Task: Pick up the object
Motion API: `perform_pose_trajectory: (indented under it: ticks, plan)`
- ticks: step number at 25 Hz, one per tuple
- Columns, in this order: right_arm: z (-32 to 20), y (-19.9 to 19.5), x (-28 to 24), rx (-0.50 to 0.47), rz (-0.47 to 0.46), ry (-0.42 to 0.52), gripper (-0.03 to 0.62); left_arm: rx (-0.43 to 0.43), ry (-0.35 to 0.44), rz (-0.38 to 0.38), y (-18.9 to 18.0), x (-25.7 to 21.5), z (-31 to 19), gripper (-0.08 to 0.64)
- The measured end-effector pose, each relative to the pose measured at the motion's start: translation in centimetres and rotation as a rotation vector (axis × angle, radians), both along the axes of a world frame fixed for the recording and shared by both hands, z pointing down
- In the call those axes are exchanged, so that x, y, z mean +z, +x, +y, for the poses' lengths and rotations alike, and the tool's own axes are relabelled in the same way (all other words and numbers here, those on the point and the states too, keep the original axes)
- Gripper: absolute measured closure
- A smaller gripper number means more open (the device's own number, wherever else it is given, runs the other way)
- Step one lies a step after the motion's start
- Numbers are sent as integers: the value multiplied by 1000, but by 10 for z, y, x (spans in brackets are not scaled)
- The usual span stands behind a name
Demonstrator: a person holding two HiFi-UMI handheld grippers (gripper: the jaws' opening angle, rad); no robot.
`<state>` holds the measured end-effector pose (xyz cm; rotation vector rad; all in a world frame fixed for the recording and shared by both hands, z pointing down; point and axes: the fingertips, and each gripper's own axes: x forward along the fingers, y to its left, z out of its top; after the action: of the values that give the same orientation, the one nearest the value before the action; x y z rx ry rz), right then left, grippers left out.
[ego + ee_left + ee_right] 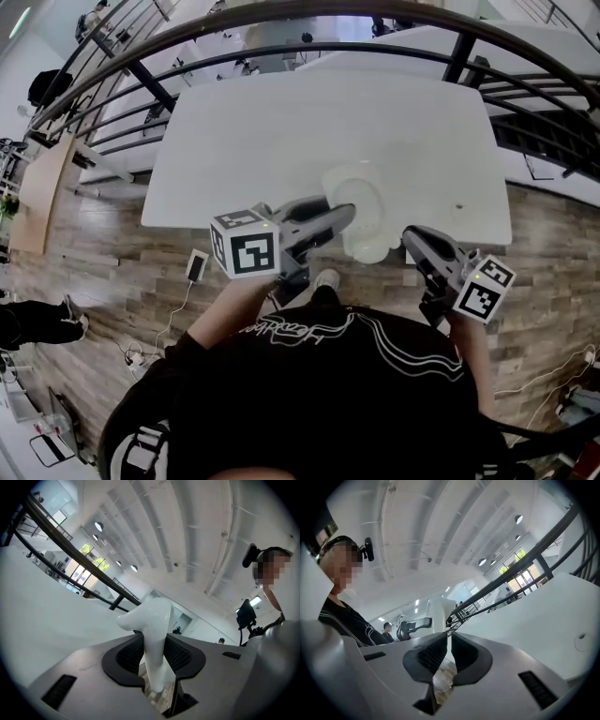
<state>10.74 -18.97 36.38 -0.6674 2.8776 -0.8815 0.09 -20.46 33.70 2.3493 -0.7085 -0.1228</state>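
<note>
Showing as one white glossy obj [154,620], smooth & rounded, no markings. Sitting pinched btw the pads of the left tool [154,654] by its narrow lower stem. Standing roughly upright there, widening toward the top & bulging out to one side into a blunt rounded lobe. Poking down past the pads w/ a tapered tip. In head view, appearing as a pale rounded shape [361,202] hanging clear of the white surface [234,141], over its near edge, lower end reaching beyond that edge above the wood floor [122,281].
</note>
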Motion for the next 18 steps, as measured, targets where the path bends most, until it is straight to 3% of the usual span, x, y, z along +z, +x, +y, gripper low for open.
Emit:
perform_pose_trajectory:
  ticks: [12, 18]
  plan:
    - [115, 28, -34, -32, 11, 69, 561, -37, 52, 0, 30, -25, 126, 428]
    - [203, 47, -36, -35, -8, 101, 561, -46, 78, -6, 49, -25, 215, 428]
